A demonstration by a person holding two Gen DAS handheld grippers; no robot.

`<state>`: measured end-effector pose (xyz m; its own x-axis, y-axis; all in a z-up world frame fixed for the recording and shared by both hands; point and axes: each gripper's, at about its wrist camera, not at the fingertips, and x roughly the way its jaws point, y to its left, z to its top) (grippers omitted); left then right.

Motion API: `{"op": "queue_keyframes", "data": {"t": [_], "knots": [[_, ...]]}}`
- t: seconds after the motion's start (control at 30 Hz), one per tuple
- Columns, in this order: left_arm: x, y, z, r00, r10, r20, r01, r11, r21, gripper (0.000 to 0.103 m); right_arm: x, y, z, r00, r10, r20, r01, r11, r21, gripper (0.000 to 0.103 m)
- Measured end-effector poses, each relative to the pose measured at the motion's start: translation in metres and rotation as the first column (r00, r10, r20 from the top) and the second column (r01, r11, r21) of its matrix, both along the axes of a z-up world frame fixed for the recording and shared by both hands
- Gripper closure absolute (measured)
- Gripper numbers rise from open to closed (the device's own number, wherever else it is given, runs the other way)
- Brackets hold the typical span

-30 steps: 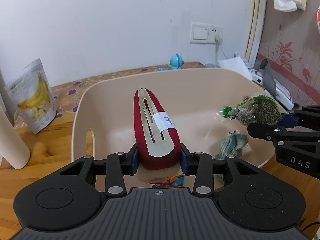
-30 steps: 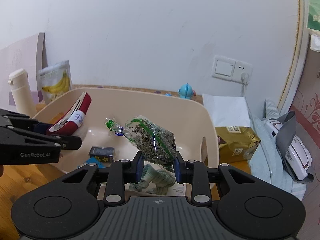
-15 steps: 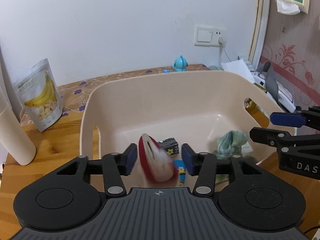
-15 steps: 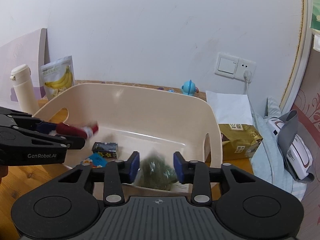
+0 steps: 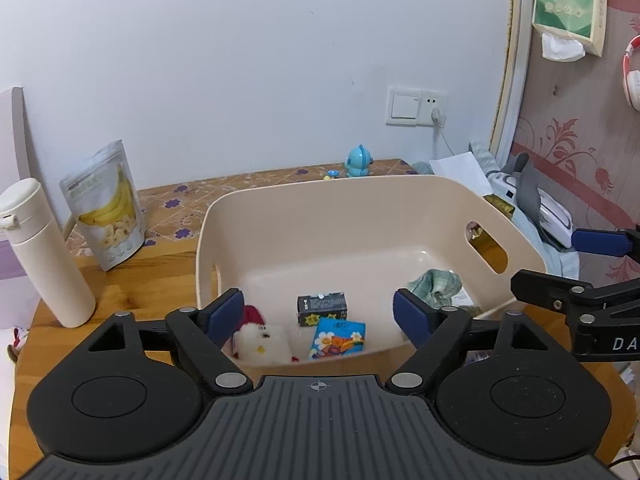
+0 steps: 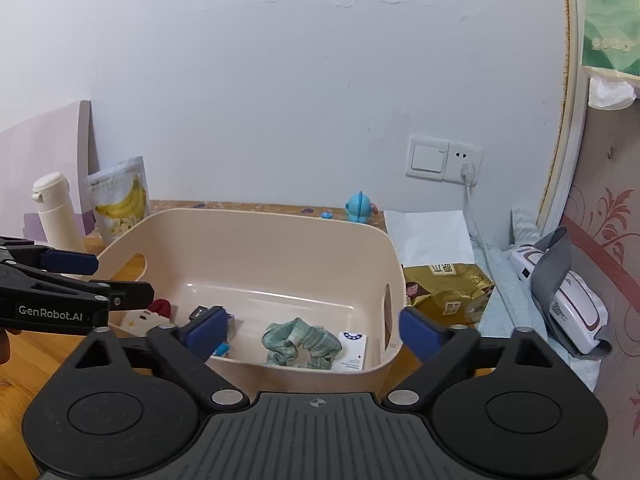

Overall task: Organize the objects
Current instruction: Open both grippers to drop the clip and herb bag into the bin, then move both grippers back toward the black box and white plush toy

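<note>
Left gripper (image 5: 319, 314) and right gripper (image 6: 310, 330) above the beige bin (image 5: 352, 196), jaws just opened wide, nothing between them. The red-and-white item (image 5: 256, 336), apparently plush, lies at the bin's near-left corner beside a green scrunchie (image 6: 300, 342)

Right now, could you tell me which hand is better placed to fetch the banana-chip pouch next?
Left: the upright banana-chip pouch stands left of the beige plastic tub, on the side of the open, empty left tongs.

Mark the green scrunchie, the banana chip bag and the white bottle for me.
green scrunchie (image 6: 301, 342): right wrist view, middle folds.
banana chip bag (image 5: 107, 208): left wrist view, banana print.
white bottle (image 5: 44, 256): left wrist view, body.
</note>
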<state>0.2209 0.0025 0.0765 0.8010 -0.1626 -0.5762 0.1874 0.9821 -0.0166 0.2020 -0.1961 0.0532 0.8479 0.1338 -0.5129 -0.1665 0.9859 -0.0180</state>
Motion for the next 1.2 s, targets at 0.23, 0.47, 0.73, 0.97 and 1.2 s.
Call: {"op": "queue_keyframes", "data": {"t": [0.23,0.47,0.73,0.97,1.2], "knots": [[-0.023,0.008,0.001,1.0,0.022,0.012,-0.022,1.0,0.008,0.016,-0.018,-0.001,0.0,1.0,0.0,0.004,0.0,1.0,-0.011,0.0],[-0.04,0.018,-0.004,1.0,0.022,0.002,-0.022,1.0,0.022,0.015,-0.034,-0.006,-0.009,1.0,-0.006,-0.022,0.006,1.0,-0.01,0.0],[-0.052,0.019,-0.021,0.999,0.004,-0.04,-0.003,1.0,0.025,0.015,-0.049,-0.011,-0.025,0.997,-0.032,-0.075,0.031,0.999,-0.012,0.0],[-0.057,0.015,-0.036,0.997,-0.009,-0.075,0.011,1.0,0.028,0.015,-0.059,-0.014,-0.035,0.993,-0.036,-0.117,0.036,0.999,-0.004,0.0],[-0.059,0.013,-0.05,0.993,-0.011,-0.114,0.016,0.999,0.038,0.015,-0.064,-0.009,-0.042,0.989,-0.019,-0.146,0.019,1.0,-0.003,0.0]]}}
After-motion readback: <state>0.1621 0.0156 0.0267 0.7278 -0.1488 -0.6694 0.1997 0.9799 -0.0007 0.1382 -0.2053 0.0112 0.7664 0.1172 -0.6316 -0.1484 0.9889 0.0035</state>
